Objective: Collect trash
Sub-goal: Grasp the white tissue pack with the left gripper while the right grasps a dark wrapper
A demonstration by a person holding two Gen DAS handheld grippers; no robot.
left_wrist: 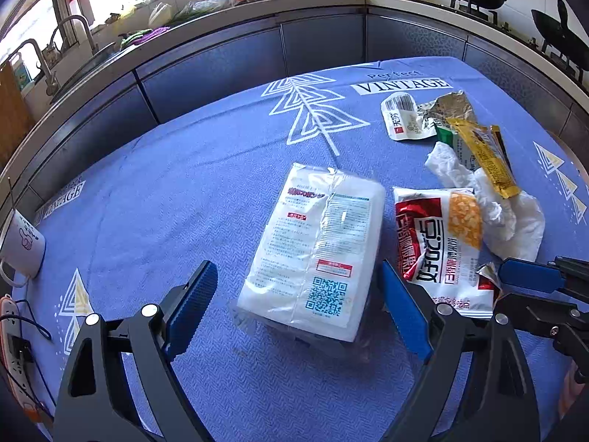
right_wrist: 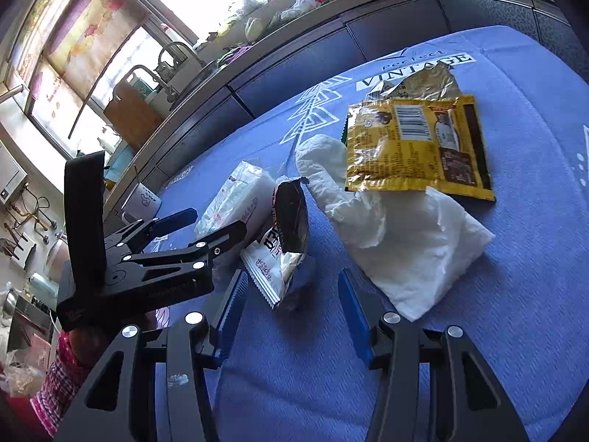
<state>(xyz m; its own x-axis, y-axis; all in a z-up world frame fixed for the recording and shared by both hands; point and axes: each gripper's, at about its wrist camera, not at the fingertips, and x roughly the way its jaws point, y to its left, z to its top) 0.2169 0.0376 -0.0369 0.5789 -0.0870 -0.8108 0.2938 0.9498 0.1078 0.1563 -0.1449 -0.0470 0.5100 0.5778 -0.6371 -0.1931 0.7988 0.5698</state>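
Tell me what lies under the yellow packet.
The yellow packet rests on a crumpled white tissue and overlaps a silver wrapper. A green edge peeks out beneath; the rest of that item is covered.

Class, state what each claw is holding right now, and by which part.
Nothing. The left claw stands open around the white pack; the right claw, open, straddles the snack wrapper.

Glossy plastic wrappers (left_wrist: 438,246), crumpled paper napkin (right_wrist: 401,243) and foil-lined packet (right_wrist: 416,147) on a woven blue tablecloth (left_wrist: 184,184).

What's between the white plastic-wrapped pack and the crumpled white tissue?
In the left wrist view, the red-and-white snack wrapper lies between the white plastic-wrapped pack and the crumpled white tissue.
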